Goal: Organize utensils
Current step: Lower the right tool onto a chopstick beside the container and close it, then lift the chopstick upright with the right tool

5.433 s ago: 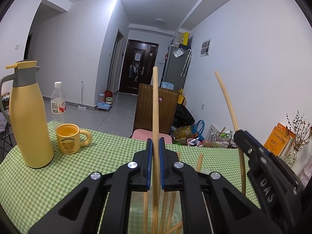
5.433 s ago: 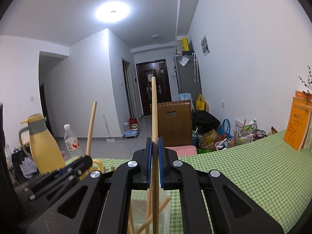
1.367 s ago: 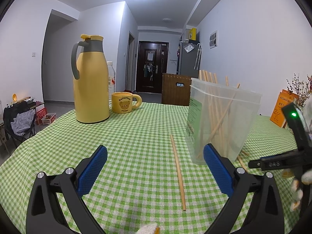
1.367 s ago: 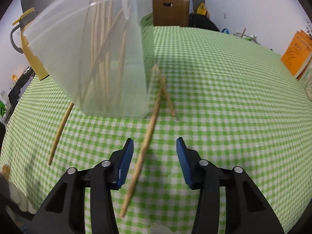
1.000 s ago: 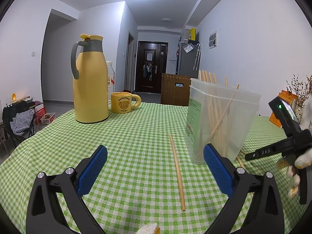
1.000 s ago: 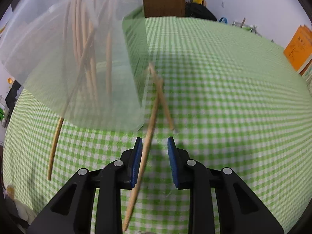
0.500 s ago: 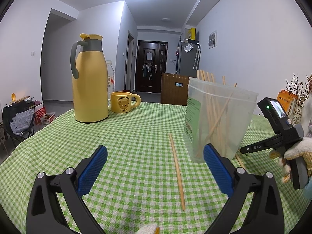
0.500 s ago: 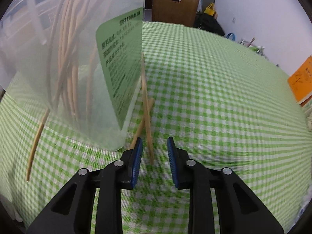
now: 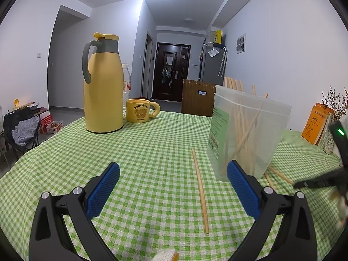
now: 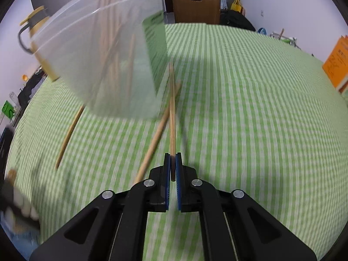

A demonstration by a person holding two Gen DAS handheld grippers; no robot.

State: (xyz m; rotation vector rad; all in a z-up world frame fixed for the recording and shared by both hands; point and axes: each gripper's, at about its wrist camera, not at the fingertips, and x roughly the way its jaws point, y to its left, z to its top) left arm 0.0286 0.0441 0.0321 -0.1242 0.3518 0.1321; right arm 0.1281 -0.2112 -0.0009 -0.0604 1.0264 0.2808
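A clear plastic container stands on the green checked tablecloth with several wooden chopsticks upright inside. In the right wrist view my right gripper is shut on the near end of one chopstick, which points away past the container. A second chopstick lies slanted just left of it. A third chopstick lies farther left, and it also shows in the left wrist view as a loose chopstick between the wide-open fingers of my left gripper, which holds nothing.
A yellow thermos jug, a water bottle behind it and a yellow bear mug stand at the back left. Orange books and a dried-flower vase sit at the far right. A gloved hand and the right gripper's body show at the right edge.
My right gripper slid sideways from the slanted chopstick to the one beside it and closed on its end. My left gripper stayed still and open.
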